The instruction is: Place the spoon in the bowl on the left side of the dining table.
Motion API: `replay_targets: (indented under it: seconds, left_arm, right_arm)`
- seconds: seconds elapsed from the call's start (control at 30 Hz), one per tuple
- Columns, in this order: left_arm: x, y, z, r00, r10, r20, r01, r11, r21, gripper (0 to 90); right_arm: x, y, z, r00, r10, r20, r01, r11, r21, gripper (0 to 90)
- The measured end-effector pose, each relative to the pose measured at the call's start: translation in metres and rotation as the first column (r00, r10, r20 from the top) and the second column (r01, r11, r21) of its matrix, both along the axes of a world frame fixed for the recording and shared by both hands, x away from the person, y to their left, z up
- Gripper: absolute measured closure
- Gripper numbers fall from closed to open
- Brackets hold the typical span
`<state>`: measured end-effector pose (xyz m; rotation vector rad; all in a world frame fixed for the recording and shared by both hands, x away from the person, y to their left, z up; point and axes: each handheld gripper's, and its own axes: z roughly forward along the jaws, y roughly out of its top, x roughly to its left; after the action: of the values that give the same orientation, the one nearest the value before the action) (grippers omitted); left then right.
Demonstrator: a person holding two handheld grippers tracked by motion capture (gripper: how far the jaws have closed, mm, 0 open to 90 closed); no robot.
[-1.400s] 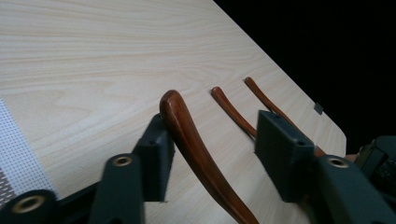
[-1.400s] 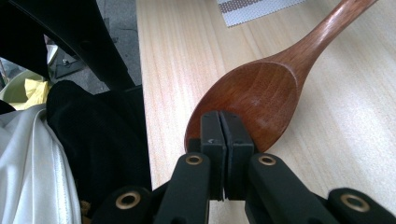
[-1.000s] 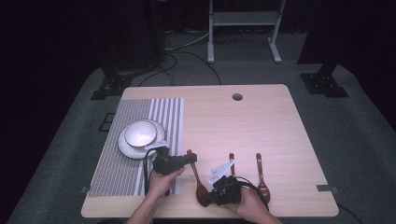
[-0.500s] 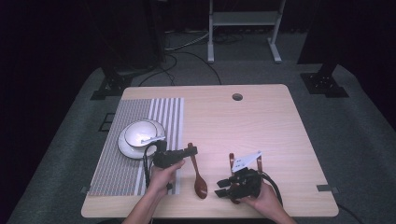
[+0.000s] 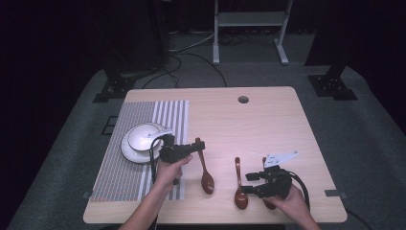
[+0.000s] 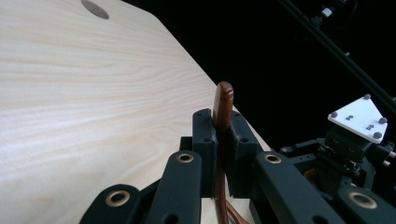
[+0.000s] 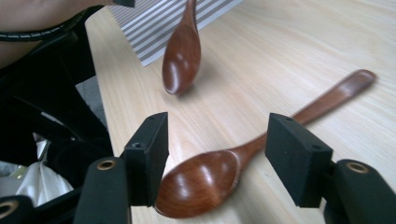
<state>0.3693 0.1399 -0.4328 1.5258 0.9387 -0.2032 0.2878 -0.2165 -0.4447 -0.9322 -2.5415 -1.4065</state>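
Note:
My left gripper [image 5: 197, 145] is shut on the handle of a brown wooden spoon [image 5: 206, 179]. The spoon slopes down from the jaws, its bowl low over the table, towards the front. In the left gripper view the handle tip [image 6: 222, 105] sticks up between the closed jaws of the left gripper [image 6: 222, 135]. A second wooden spoon [image 5: 238, 187] lies flat on the table. My right gripper [image 5: 248, 183] stands open beside it. In the right gripper view that second spoon [image 7: 205, 182] lies between the spread jaws of the right gripper [image 7: 224, 156], and the held spoon [image 7: 181, 56] hangs beyond.
A white bowl [image 5: 143, 136] sits on a plate on a striped mat [image 5: 122, 167] at the table's left. A brown shape [image 5: 269, 204], perhaps another spoon, peeks out under my right hand. The wooden table [image 5: 268, 124] has a round cable hole [image 5: 243, 99] at the back.
The left gripper has moved up and away from the person with the spoon in it. The right gripper has shifted right, from near that spoon to the second spoon.

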Motion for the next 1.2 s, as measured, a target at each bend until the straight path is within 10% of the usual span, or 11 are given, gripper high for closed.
replay_targets:
  seconds: [0.73, 1.2]
  left_arm:
    - [0.029, 0.026, 0.048, 0.9970, 0.039, 0.066, -0.042, 0.9981, 0.044, 84.1]
    - [0.046, 0.073, 0.090, 0.9768, 0.166, 0.135, -0.172, 0.9844, 0.036, 84.1]
  right_arm:
    - [-0.001, -0.029, 0.000, 0.9953, -0.097, -0.006, 0.097, 0.995, 0.027, 31.0]
    - [-0.001, -0.031, 0.001, 0.9944, -0.106, 0.002, 0.106, 0.994, 0.020, 29.1]
